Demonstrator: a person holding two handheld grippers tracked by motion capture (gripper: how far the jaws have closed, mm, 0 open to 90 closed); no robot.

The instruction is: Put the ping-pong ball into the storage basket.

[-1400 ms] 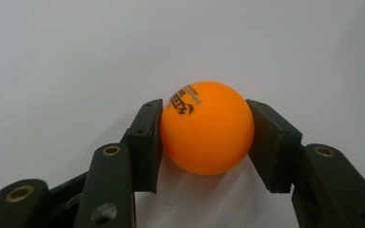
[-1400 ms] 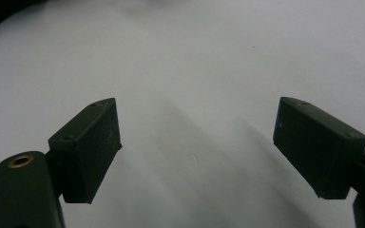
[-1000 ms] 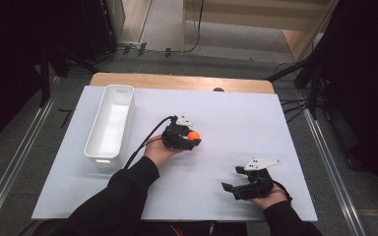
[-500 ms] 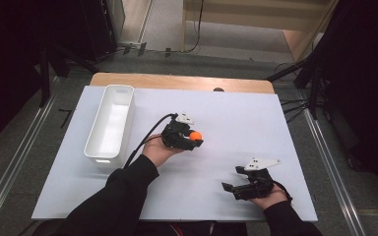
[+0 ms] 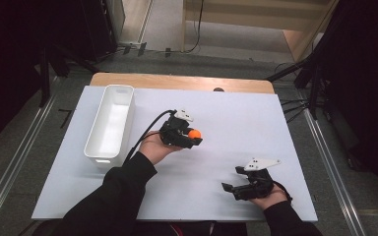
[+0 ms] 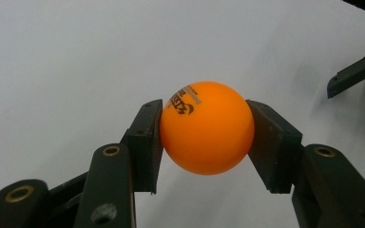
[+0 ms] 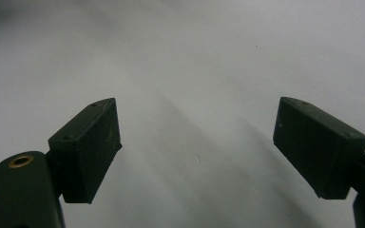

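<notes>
Light: bright on the white counter (image 5: 216, 113) in the middle of the high view.
Edges: left and right sides are very dark.
Shadows: soft grey streaks in the right gripper view.
Focus: orange ball (image 6: 206, 127) looks sharp; close jaws look slightly blurry.

An orange ball (image 6: 203, 127) with small dark printed lettering – held between black jaws with brass-coloured rivets; a white tray (image 5: 109, 124) on a pale white sheet (image 5: 236, 123) over a light wooden table (image 5: 177, 81) – sleeves black, grey plate (image 5: 262, 162) on the right gripper (image 5: 232, 187)

White bin (image 5: 109, 125) left of open tabletop (image 5: 236, 118)
</notes>
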